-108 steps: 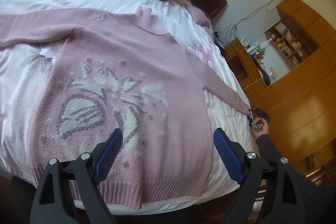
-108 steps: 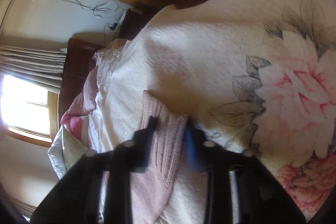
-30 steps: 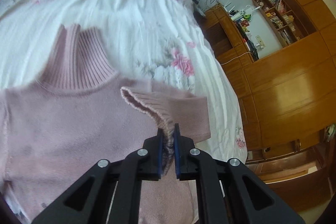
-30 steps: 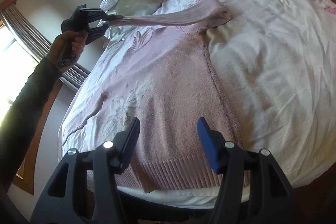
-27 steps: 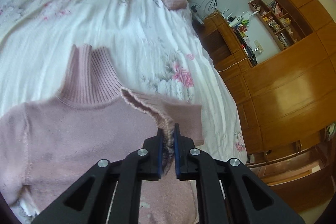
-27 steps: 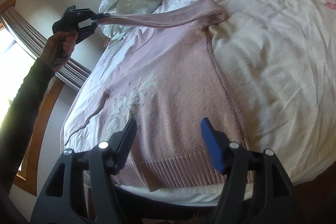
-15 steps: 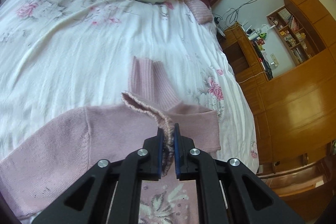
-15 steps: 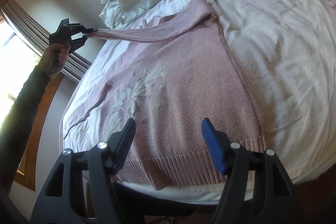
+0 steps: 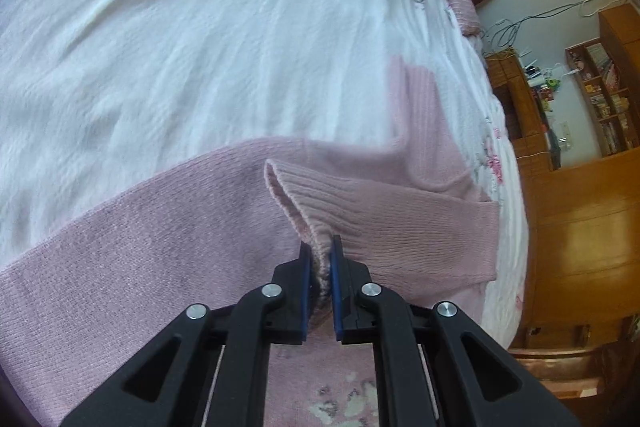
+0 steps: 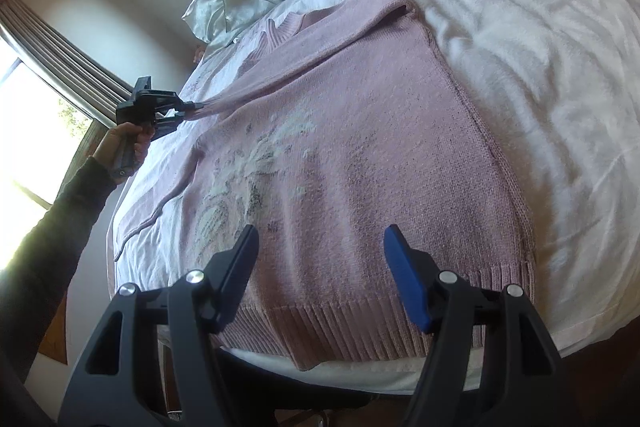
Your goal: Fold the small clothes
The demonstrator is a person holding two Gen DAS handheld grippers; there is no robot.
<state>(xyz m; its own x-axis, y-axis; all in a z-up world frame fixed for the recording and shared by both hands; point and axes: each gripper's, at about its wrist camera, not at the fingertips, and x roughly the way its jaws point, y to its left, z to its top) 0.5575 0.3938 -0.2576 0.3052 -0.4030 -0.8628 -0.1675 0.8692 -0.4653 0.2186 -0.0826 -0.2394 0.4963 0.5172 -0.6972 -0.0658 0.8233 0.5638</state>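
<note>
Sweater (image 10: 360,147) sleeve-fold underway: left tool (image 9: 320,259) pinches the cuff (image 9: 304,203), drawn across the chest; next, lay it flat. Right tool (image 10: 320,251) hangs wide above the hem.

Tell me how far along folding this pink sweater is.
Early. The sweater lies flat, front up, on the bed. In hand: the left gripper pinches one sleeve's cuff, drawn across the chest. The right gripper is open above the hem. Left: the other sleeve and the body folds.
</note>
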